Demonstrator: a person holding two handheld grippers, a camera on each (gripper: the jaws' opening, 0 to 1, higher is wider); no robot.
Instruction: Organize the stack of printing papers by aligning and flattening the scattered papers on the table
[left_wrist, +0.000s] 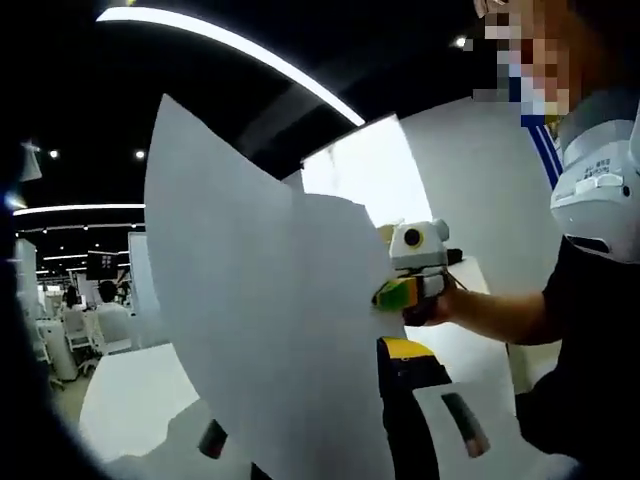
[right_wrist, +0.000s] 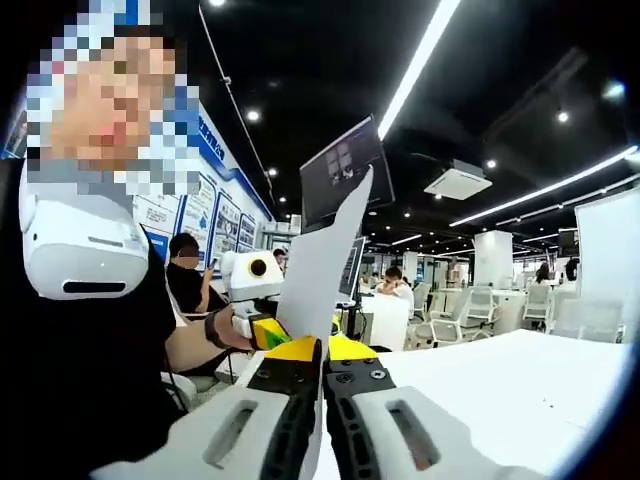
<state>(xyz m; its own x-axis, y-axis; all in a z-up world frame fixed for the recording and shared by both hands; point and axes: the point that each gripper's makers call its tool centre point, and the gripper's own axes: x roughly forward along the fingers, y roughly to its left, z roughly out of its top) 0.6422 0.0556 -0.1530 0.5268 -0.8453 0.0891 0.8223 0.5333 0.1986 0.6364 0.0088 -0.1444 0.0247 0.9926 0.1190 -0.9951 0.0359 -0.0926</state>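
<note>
In the left gripper view, large white sheets of printing paper (left_wrist: 270, 330) stood upright and curled, rising from the 6 o'clock edge to about 11 o'clock and hiding most of the scene behind them. The left gripper (left_wrist: 340, 440) held these sheets from below: its white jaws sat close on either side of the paper's lower edge, clamped on it. At 3 o'clock the right gripper (left_wrist: 405, 292), white with yellow and green tips, met the paper's far edge, carried by a person's bare forearm (left_wrist: 490, 315).

In the right gripper view, the right gripper (right_wrist: 320, 385) had its two black and white jaws pressed together on the thin edge of the same white paper (right_wrist: 325, 260), which ran up from centre towards 12 o'clock. Just beside it at 9 o'clock, the left gripper (right_wrist: 262, 325) touched the sheet.

A white bench (right_wrist: 500, 385) stretched from 3 to 5 o'clock, with its far part also visible in the left gripper view (left_wrist: 130, 400). A dark wall screen (right_wrist: 345, 170) hung behind the paper. Blue and white wall posters (right_wrist: 215, 215) stood at 10 o'clock, their writing too small to read. People sat at white desks and chairs (right_wrist: 470, 310) in the background, under long ceiling light strips (right_wrist: 420, 55).
</note>
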